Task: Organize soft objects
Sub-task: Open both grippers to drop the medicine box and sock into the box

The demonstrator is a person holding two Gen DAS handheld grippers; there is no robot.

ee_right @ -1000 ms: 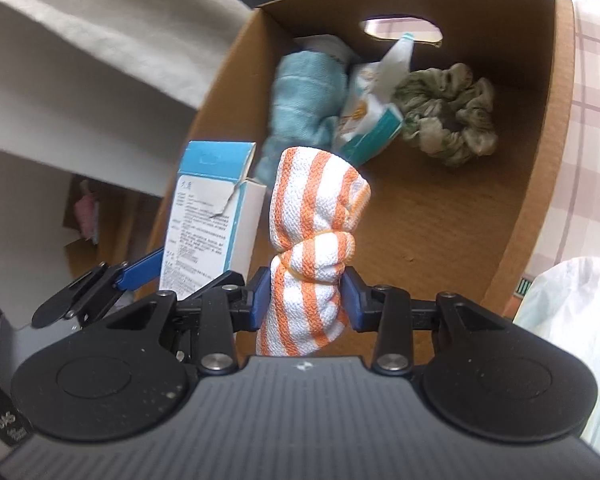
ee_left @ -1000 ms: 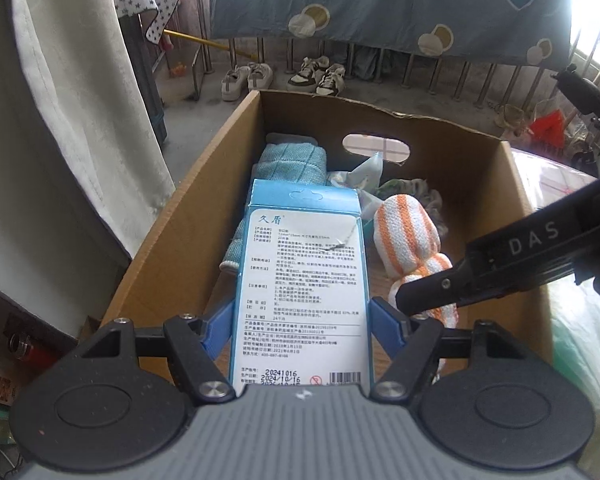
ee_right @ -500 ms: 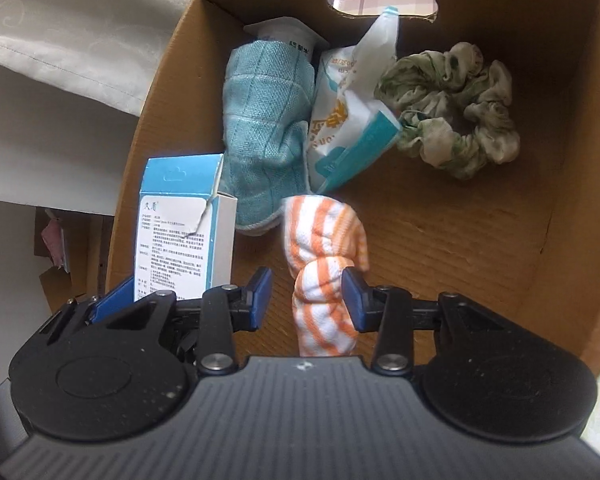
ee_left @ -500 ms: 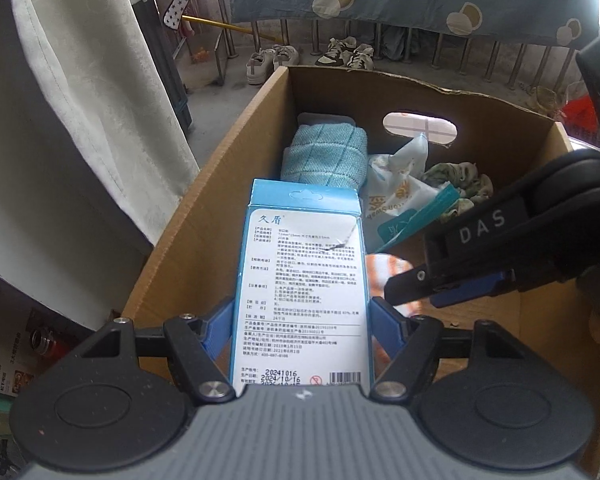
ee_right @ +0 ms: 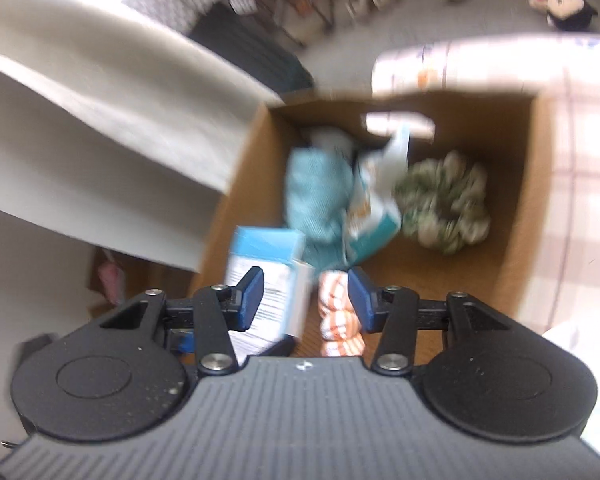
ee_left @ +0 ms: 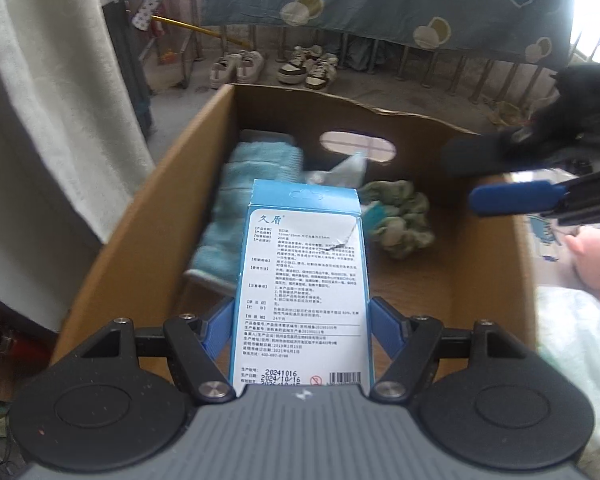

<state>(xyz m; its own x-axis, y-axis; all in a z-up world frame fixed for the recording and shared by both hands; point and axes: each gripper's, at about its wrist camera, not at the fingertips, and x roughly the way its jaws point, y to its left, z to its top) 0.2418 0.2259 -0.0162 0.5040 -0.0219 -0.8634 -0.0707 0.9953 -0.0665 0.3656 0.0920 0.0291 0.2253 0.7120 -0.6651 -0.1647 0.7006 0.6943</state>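
The left gripper (ee_left: 302,320) clamps its blue pads on the sides of a tall, flat-faced blue-and-white carton (ee_left: 302,280) with a printed label, held upright over the near end of the cardboard box (ee_left: 112,260). The right gripper (ee_right: 305,294) has just been opening its jaws; they stand apart and clear of the orange-striped towel (ee_right: 336,312), a knotted, nubbly roll that lies on the corrugated box floor below them. A second ago that roll was pinched between those pads; now it rests loose beside the carton, and the right gripper has drawn back and up. Farther in lie a folded teal waffle-weave cloth (ee_right: 316,196), a crinkled tissue packet (ee_right: 374,208) and a ruffled green scrunchie (ee_right: 446,204), near the far wall with its oval handle cut-out (ee_left: 356,146).
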